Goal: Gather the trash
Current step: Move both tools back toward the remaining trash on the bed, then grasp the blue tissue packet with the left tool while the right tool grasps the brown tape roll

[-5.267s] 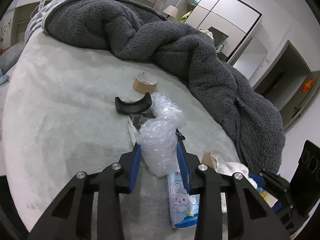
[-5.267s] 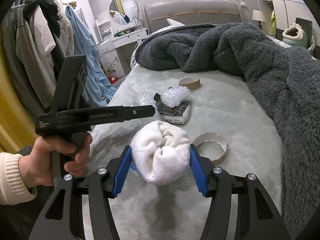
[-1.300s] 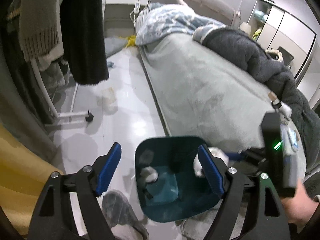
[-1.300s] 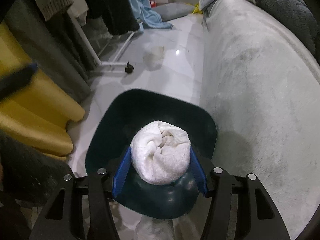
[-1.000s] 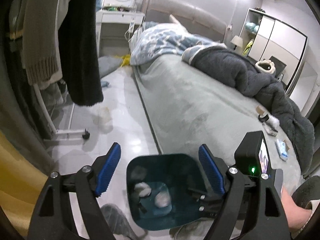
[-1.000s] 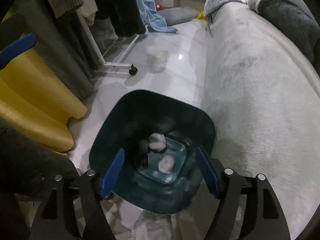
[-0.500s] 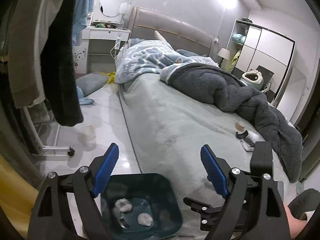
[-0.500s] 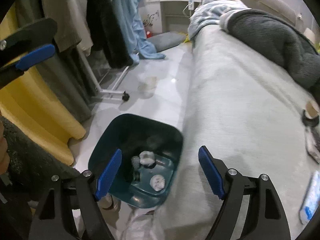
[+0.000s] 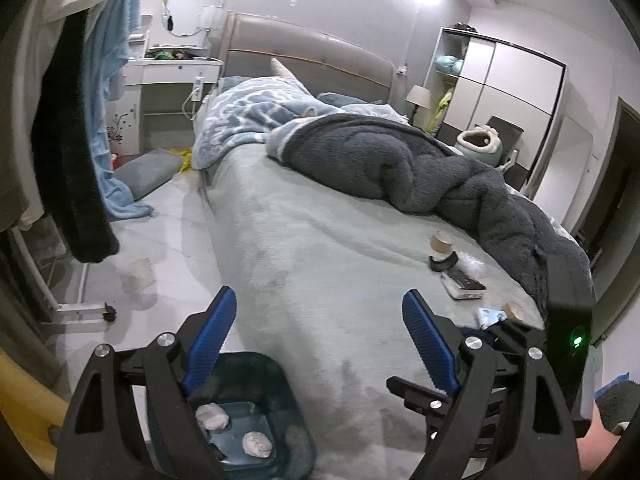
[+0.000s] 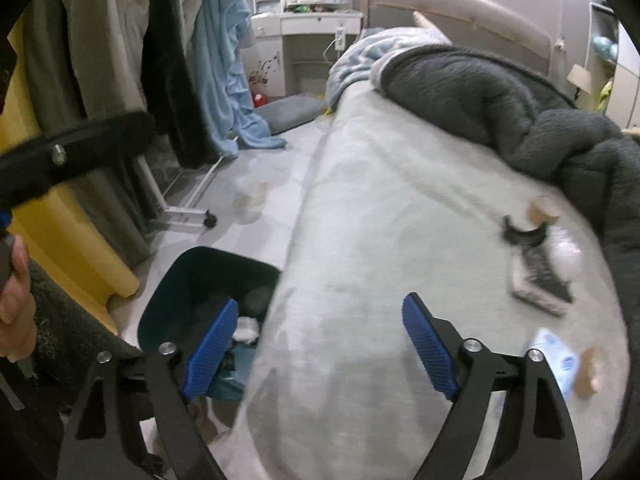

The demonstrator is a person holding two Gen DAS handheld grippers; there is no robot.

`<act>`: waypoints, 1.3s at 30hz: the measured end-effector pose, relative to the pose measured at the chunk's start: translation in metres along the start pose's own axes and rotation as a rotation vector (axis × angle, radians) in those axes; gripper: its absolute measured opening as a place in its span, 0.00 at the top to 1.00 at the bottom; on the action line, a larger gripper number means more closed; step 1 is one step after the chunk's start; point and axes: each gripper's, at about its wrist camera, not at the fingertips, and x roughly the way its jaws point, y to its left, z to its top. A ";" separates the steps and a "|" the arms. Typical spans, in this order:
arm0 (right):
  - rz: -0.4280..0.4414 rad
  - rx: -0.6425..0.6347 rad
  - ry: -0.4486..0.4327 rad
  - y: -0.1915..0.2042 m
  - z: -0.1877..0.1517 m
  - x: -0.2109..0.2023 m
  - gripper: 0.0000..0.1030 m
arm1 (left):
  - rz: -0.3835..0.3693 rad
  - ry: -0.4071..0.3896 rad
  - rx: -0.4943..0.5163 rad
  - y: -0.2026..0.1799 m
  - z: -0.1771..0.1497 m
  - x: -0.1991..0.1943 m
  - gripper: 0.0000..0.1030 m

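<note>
A dark teal bin (image 9: 285, 376) (image 10: 188, 276) stands on the floor against the bed's side, with white wads (image 9: 257, 443) (image 10: 245, 329) lying in it. My left gripper (image 9: 318, 320) is open and empty, above the bin's edge and the bed. The right gripper (image 10: 320, 322) hangs over the bed's edge; its jaws are opening with nothing between them. Far down the bed lie a cardboard roll (image 9: 440, 242) (image 10: 542, 208), a black curved piece (image 9: 442, 263), a black-and-white packet (image 9: 464, 285) (image 10: 538, 278), a blue-white tissue pack (image 9: 490, 314) (image 10: 554, 360) and a cardboard ring (image 9: 514, 310).
A grey fleece blanket (image 9: 400, 164) is piled along the bed's far side. Hanging clothes on a wheeled rack (image 10: 188, 212) and a yellow curtain (image 10: 60, 248) crowd the left. A pillow and blue cloth (image 9: 132, 184) lie on the floor.
The right gripper let the white towel wad fall into the bin and its jaws spread wider. Both grippers rose and swung from over the bin toward the bed.
</note>
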 end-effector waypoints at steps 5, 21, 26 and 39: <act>-0.040 0.045 -0.024 -0.027 -0.005 -0.016 0.16 | -0.035 0.024 0.018 -0.022 -0.005 0.014 0.16; -0.105 0.153 -0.046 -0.106 -0.042 -0.042 0.14 | -0.123 0.066 0.080 -0.077 -0.019 0.041 0.13; -0.116 0.179 -0.067 -0.126 -0.045 -0.049 0.14 | -0.132 0.079 0.092 -0.088 -0.022 0.050 0.13; -0.146 0.242 -0.090 -0.182 -0.062 -0.055 0.13 | -0.201 0.124 0.173 -0.132 -0.038 0.072 0.13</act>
